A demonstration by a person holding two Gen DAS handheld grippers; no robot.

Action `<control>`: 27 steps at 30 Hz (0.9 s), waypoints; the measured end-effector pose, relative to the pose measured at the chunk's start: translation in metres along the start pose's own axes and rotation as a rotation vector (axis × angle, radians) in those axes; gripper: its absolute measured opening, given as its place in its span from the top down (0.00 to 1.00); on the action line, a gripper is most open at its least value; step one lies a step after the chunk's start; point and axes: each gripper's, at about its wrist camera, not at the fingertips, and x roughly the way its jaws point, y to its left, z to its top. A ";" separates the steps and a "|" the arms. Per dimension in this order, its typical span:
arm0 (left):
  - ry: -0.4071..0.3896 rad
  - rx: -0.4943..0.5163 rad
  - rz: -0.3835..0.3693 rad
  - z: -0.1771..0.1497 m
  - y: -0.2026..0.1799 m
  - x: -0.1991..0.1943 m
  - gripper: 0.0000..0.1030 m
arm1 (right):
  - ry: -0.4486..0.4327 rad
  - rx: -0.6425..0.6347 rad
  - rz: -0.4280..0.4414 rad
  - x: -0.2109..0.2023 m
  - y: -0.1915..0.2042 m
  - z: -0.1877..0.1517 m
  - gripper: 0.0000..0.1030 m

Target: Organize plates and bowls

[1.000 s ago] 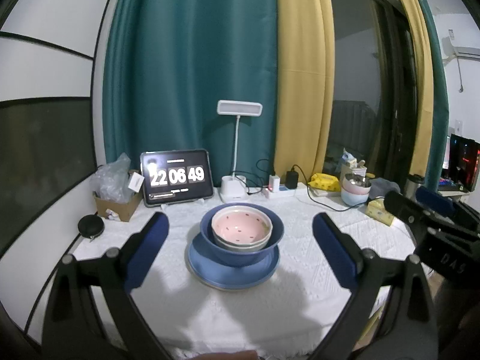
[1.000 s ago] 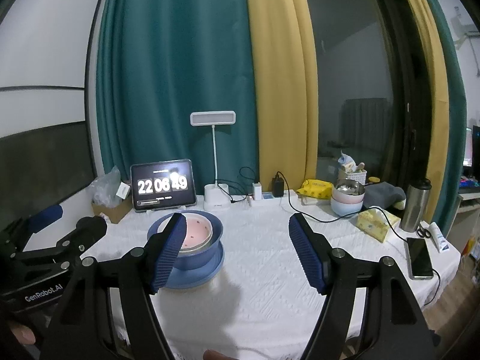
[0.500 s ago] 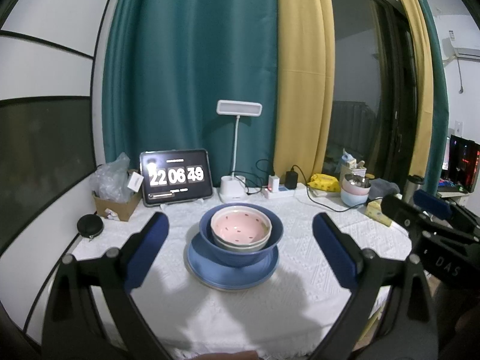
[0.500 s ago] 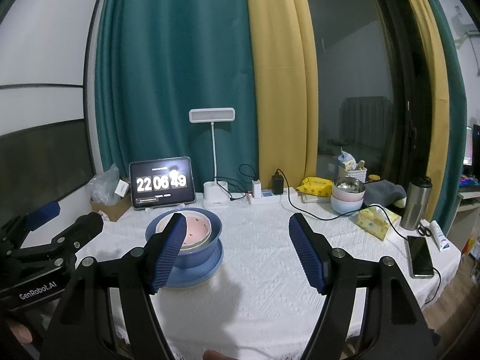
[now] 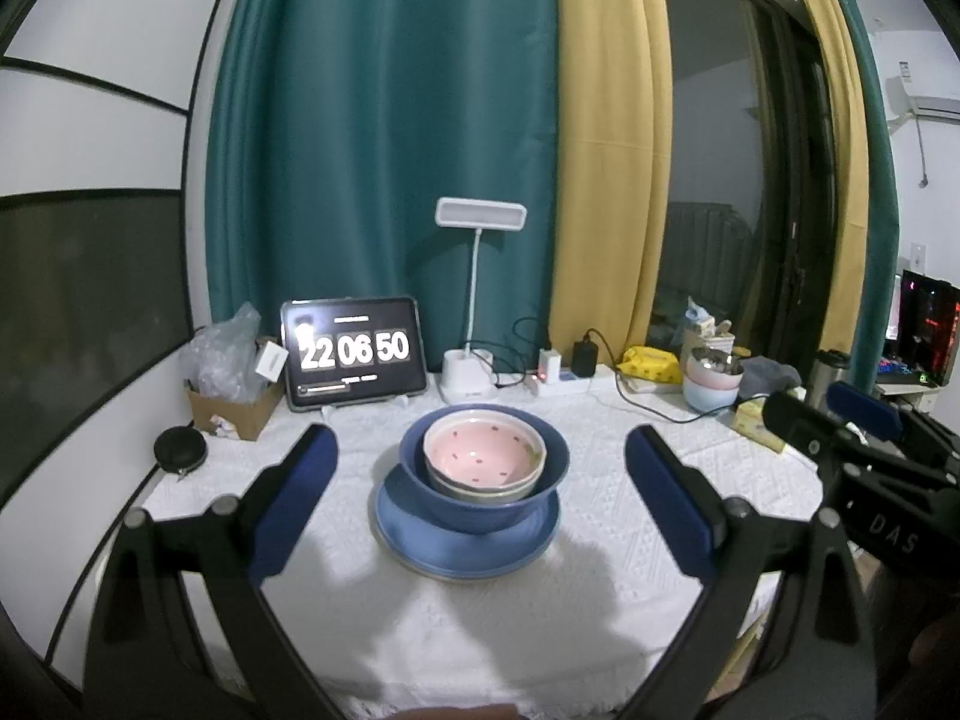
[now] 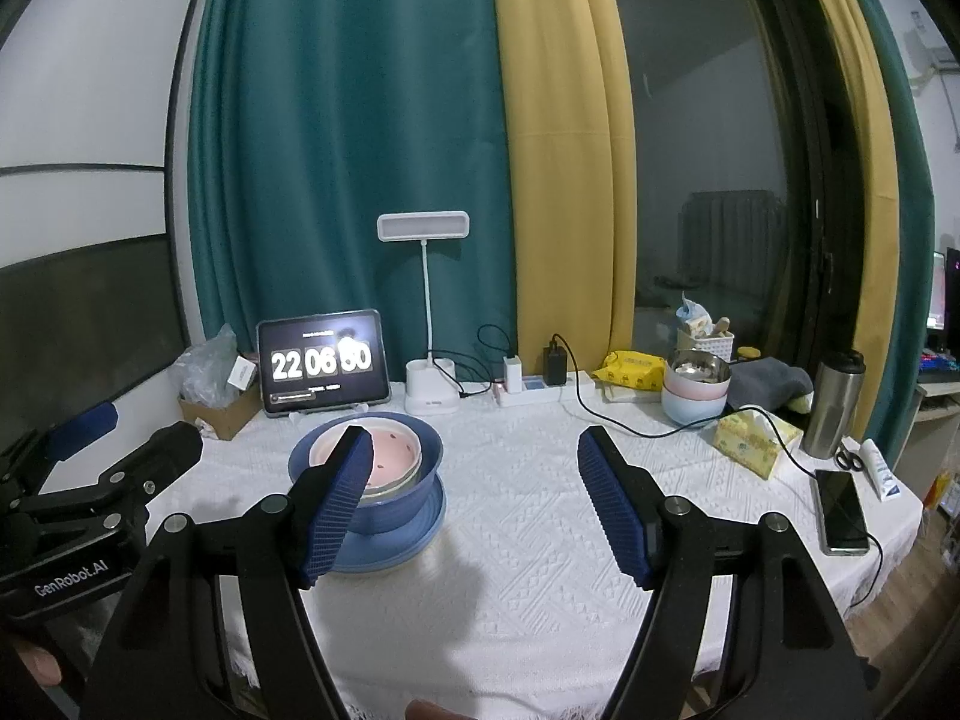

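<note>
Two grippers, both wide open and holding nothing, hover over the near table edge. Left gripper (image 5: 480, 498) faces the stack dead ahead; right gripper (image 6: 474, 498) has it ahead-left, partly hidden behind its left finger.

Risks, biggest thing first:
- blue plate (image 5: 465, 546) at the bottom: a lift by one rim looks likely to tip the whole stack.
- blue bowl (image 5: 483, 480) on the plate: glazed, could slip out of a pinch.
- pink bowl (image 5: 483, 456) nested inside on another pale bowl: sits loose, may rattle or jump out.
- black cable (image 6: 606, 414) ahead of the right gripper: snag risk.
</note>
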 end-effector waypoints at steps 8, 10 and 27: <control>0.002 -0.001 0.001 0.000 0.000 0.002 0.05 | 0.001 -0.001 0.001 0.001 0.000 0.001 0.28; 0.001 -0.001 0.001 0.000 0.000 0.002 0.05 | 0.001 0.000 0.002 0.001 -0.001 0.001 0.28; 0.001 -0.002 0.001 0.000 -0.001 0.001 0.05 | 0.002 -0.001 0.002 0.001 -0.001 0.002 0.28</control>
